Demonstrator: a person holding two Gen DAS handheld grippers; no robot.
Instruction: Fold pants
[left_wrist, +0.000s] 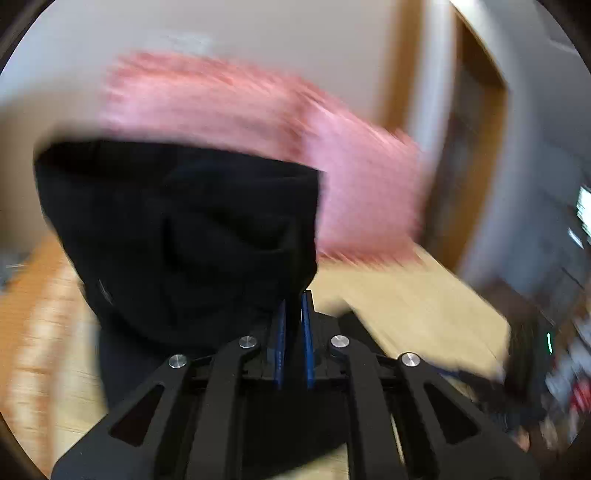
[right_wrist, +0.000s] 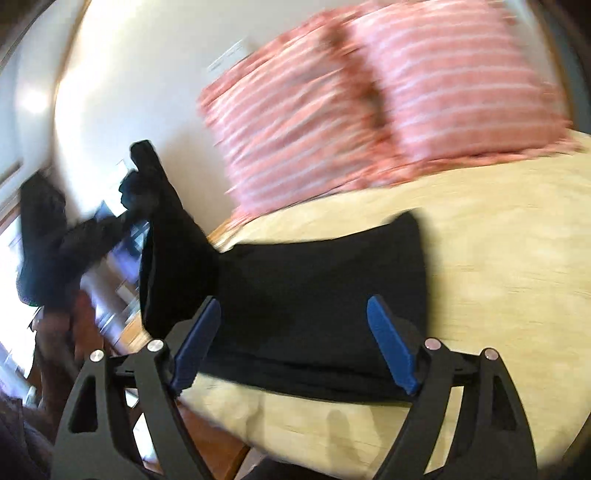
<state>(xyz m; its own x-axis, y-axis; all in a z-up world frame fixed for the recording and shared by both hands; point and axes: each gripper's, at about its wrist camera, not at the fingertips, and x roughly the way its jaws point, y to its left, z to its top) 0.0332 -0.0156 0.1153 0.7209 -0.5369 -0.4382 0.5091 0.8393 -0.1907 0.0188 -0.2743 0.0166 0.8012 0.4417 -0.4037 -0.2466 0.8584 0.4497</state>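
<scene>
Black pants lie on a cream bedspread. One end of them is lifted at the left of the right wrist view. My left gripper is shut on the pants and holds the cloth up in front of its camera. It also shows in the right wrist view, raised with the lifted end. My right gripper is open and empty, its blue fingers on either side of the lying part, just above it. Both views are motion-blurred.
Two pink striped pillows lean against the white wall at the head of the bed. The bed edge and wooden floor are at the lower left. Furniture and clutter stand beyond the bed on the right.
</scene>
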